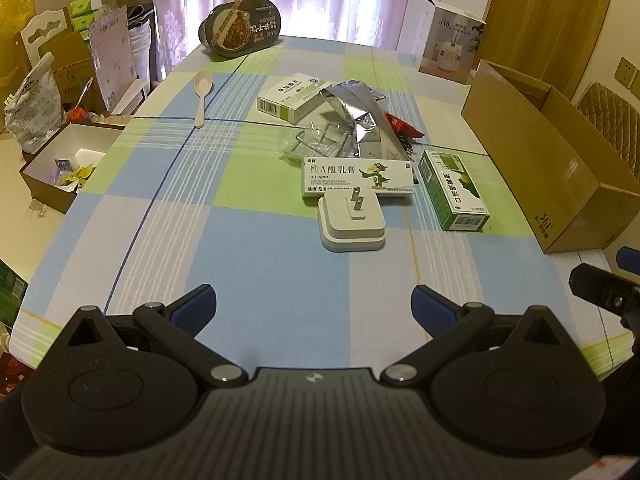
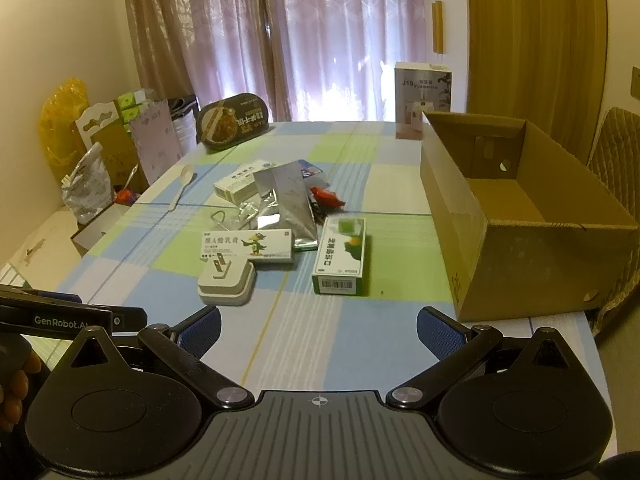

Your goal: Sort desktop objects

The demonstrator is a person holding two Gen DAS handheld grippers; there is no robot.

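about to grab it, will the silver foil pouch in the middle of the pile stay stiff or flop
The silver foil pouch looks creased and flattened, so it will probably flop and crumple between the jaws. It seems light for its size. Its glossy surface may be slippery, and since it lies over the white medicine box, lifting it could nudge that box.

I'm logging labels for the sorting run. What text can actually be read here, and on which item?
"维A酸乳膏": white ointment box with parrot
"J10": tall white carton at the table's far end
"GenRobot.AI": side of the left gripper, seen from the right wrist
"301", roughly: cardboard box corner, blurred
Green medicine box, far white box, black food bowl: print too small or turned to read.
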